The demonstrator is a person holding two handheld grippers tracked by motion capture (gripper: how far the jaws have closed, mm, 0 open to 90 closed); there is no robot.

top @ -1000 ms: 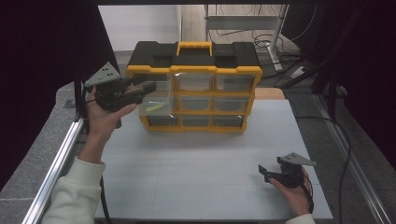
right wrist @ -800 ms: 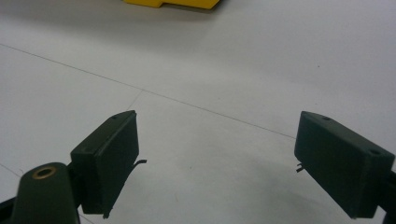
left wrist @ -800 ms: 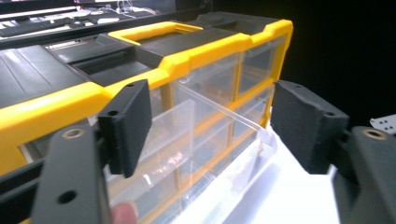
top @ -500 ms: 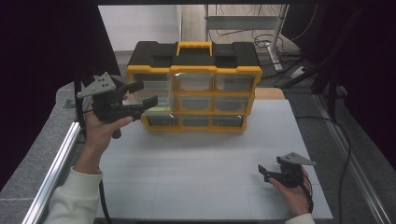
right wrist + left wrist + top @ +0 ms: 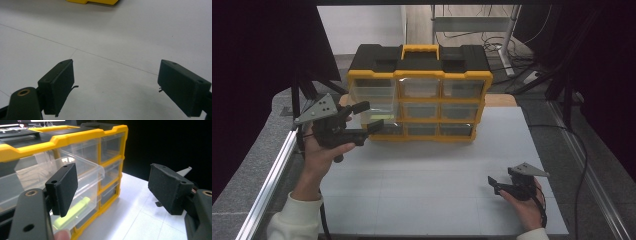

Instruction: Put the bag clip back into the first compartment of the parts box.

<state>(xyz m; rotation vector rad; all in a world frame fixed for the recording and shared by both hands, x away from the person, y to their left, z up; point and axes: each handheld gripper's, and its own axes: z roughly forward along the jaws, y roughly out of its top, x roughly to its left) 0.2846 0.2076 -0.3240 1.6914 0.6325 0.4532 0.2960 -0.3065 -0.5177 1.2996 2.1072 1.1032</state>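
A yellow and black drawer cabinet (image 5: 419, 95) with clear drawers stands at the back of the white table (image 5: 437, 170). Its middle-left drawer (image 5: 374, 107) is pulled out. In the left gripper view that drawer (image 5: 85, 170) holds a yellow-green object (image 5: 75, 210). My left gripper (image 5: 369, 116) hovers just in front of the drawer. Its jaws have just been opening, and the left gripper (image 5: 113, 187) is open with nothing between its pads. My right gripper (image 5: 493, 185) rests low at the near right, and the right gripper (image 5: 115, 82) is open over bare table.
An aluminium rail (image 5: 267, 185) runs along the table's left edge. Cables (image 5: 522, 75) lie on the floor behind and to the right of the cabinet. Black curtains close in both sides.
My left gripper has come away from the drawer front, moving nearer and lower, with its jaws wider apart. The right gripper has not moved.
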